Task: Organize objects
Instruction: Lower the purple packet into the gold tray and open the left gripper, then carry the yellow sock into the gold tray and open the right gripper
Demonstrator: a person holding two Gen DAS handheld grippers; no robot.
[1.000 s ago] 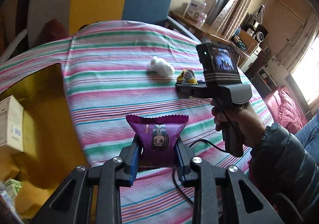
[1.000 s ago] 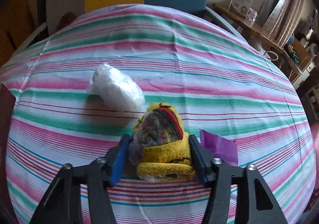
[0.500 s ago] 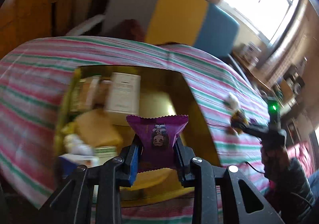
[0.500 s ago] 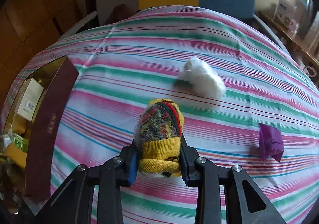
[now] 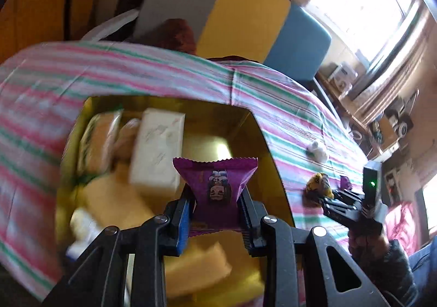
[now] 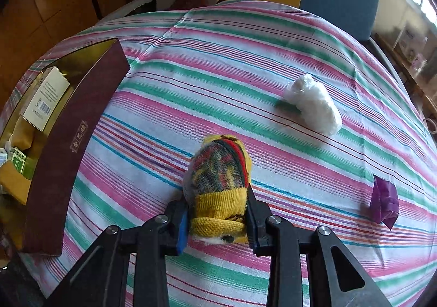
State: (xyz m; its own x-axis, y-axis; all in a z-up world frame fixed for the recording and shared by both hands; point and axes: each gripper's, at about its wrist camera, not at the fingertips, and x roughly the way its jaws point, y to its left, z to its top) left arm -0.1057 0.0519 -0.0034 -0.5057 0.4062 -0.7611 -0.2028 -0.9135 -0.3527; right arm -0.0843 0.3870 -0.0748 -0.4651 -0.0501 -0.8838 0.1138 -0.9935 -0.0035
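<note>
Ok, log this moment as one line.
left tongs: shut on purple packet, over box | right tongs: shut on knit bundle | tablecloth: white wad

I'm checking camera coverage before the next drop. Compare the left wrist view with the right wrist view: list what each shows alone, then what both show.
Only the left wrist view: the left hand-held gripper clamping a purple foil snack packet above the box's gold interior, and the person's right hand.

Only the right wrist view: the box's maroon outer wall with gold characters.

Both: the open gold-lined box, the white rectangular carton inside it, the striped tablecloth, the crumpled white plastic wad, the yellow knitted sock bundle in the right hand-held gripper, and a second purple packet.
</note>
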